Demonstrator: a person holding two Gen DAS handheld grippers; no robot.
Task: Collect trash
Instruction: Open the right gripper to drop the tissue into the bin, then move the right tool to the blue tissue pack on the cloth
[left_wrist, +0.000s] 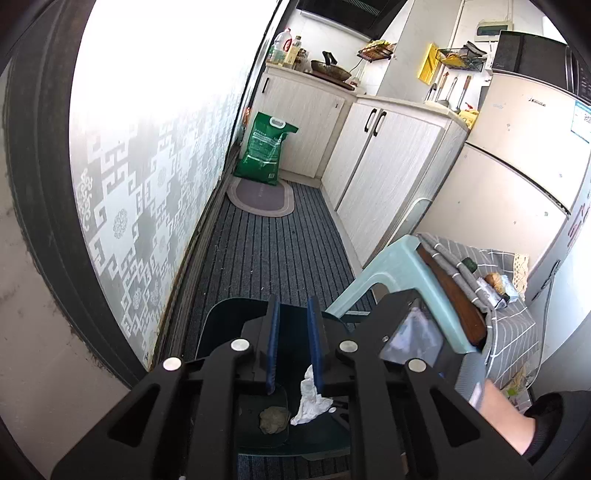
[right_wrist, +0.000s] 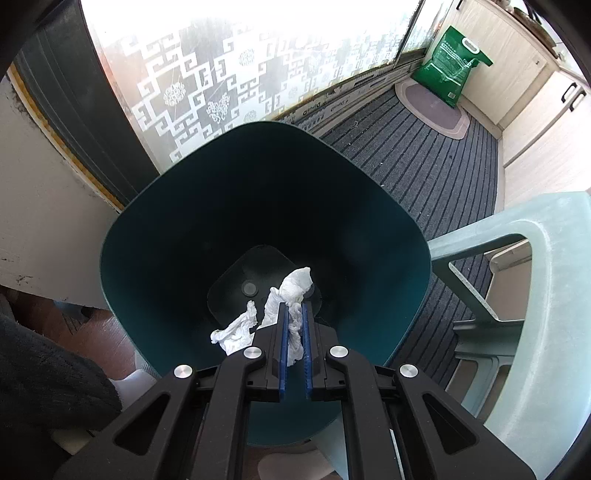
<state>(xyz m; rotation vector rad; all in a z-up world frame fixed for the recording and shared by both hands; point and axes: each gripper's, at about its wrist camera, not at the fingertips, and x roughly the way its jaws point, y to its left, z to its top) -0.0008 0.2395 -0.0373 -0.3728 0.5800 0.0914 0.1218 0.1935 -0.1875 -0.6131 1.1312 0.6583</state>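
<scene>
Left wrist view: the left gripper (left_wrist: 293, 325) hangs above the dark green bin (left_wrist: 221, 317), its blue pads (left_wrist: 274, 332) drawn narrow with nothing between them. Down on the bin floor lie a grey-green wad (left_wrist: 274, 420) and a white tissue (left_wrist: 312, 400). Over at the right, the right gripper (right_wrist: 294, 314) points down into the bin (right_wrist: 155, 229), clamping a crumpled tissue (right_wrist: 295, 291) between its pads; a loose end trails to the left. A pale green stool (right_wrist: 546, 295) stands just beside the bin.
</scene>
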